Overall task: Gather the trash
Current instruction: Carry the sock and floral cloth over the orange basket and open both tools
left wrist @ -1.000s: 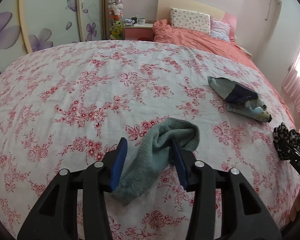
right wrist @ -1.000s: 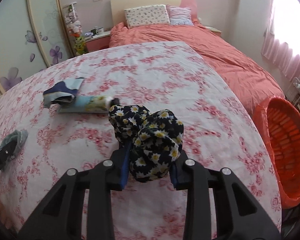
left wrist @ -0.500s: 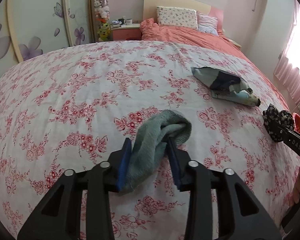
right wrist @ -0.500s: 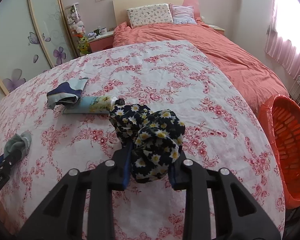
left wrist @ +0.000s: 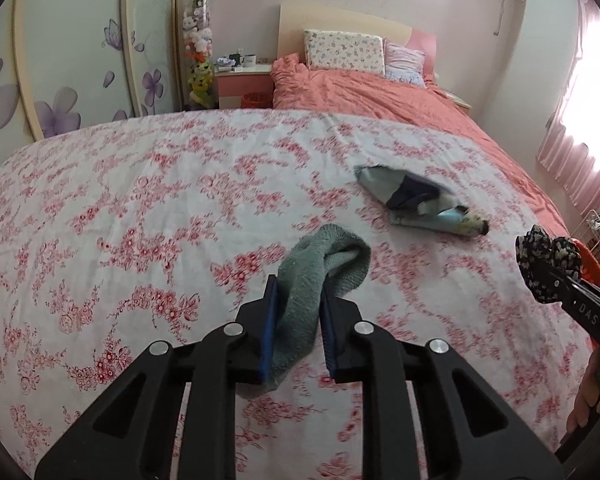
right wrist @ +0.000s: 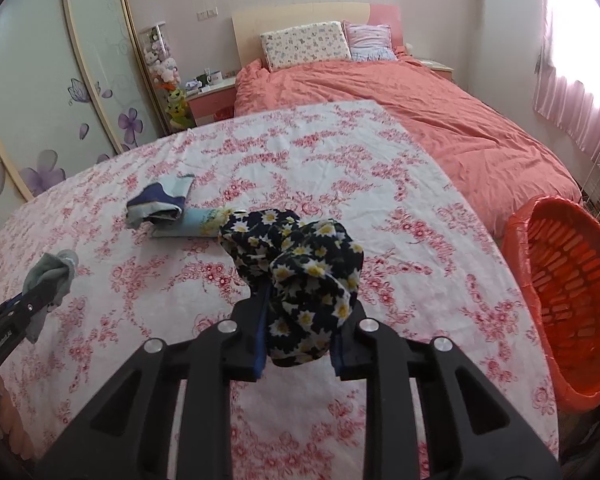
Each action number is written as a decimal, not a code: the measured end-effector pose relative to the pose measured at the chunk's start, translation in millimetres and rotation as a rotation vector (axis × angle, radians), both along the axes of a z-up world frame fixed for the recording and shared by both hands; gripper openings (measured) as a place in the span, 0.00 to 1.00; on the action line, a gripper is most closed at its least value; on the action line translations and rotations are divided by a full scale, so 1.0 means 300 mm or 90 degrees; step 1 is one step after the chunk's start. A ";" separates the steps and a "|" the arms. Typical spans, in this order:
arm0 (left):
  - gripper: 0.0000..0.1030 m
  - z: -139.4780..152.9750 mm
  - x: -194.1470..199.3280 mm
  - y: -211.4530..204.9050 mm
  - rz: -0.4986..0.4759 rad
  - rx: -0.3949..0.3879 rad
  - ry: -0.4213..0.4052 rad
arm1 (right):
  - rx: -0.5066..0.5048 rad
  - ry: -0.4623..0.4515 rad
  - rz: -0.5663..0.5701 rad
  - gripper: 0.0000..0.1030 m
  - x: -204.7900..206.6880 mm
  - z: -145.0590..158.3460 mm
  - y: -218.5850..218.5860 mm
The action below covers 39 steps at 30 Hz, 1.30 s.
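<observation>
A grey-green sock (left wrist: pixel 332 252) hangs between the blue pads of my left gripper (left wrist: pixel 298 292). Its jaws are closing and the pads press on the sock, which is lifted a little off the floral sheet (left wrist: pixel 140 200). My right gripper (right wrist: pixel 300 300) has its jaws closing too, clamped on a bunched black cloth with daisies (right wrist: pixel 300 256) held above the sheet. From the right wrist view the left gripper (right wrist: pixel 40 292) and its sock (right wrist: pixel 52 272) sit at the far left. A folded blue cloth (right wrist: pixel 160 208) and a pale blue tube (right wrist: pixel 196 224) lie on the sheet between the grippers.
An orange slatted basket (right wrist: pixel 560 300) stands on the floor off the sheet's right edge. Beyond the sheet lies a bed with a salmon duvet (right wrist: pixel 440 120) and pillows. Flowered wardrobe doors (left wrist: pixel 60 80) line the left. A hand (left wrist: pixel 592 396) holds the right gripper's handle.
The left jaws have drawn in from wide around the sock to pinching it, and the sock has come up off the sheet. The right gripper has risen slightly with the daisy cloth.
</observation>
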<state>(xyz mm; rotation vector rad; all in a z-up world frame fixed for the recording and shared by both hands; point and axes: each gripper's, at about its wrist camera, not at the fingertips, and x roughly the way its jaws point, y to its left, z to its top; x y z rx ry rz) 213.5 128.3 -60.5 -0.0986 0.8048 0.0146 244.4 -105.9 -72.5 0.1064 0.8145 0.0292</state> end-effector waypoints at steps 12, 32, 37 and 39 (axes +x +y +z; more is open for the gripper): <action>0.19 0.174 -0.053 -0.130 -0.028 -0.021 -0.069 | 0.035 -0.080 -0.018 0.23 -0.155 0.159 -0.109; 0.19 0.317 -0.115 -0.524 -0.180 -0.031 -0.136 | 0.011 -0.194 -0.113 0.23 -0.401 0.320 -0.370; 0.19 0.322 -0.108 -0.629 -0.224 -0.034 -0.141 | 0.004 -0.204 -0.151 0.23 -0.434 0.319 -0.466; 0.19 0.321 -0.107 -0.665 -0.241 -0.036 -0.141 | 0.004 -0.207 -0.168 0.23 -0.447 0.318 -0.504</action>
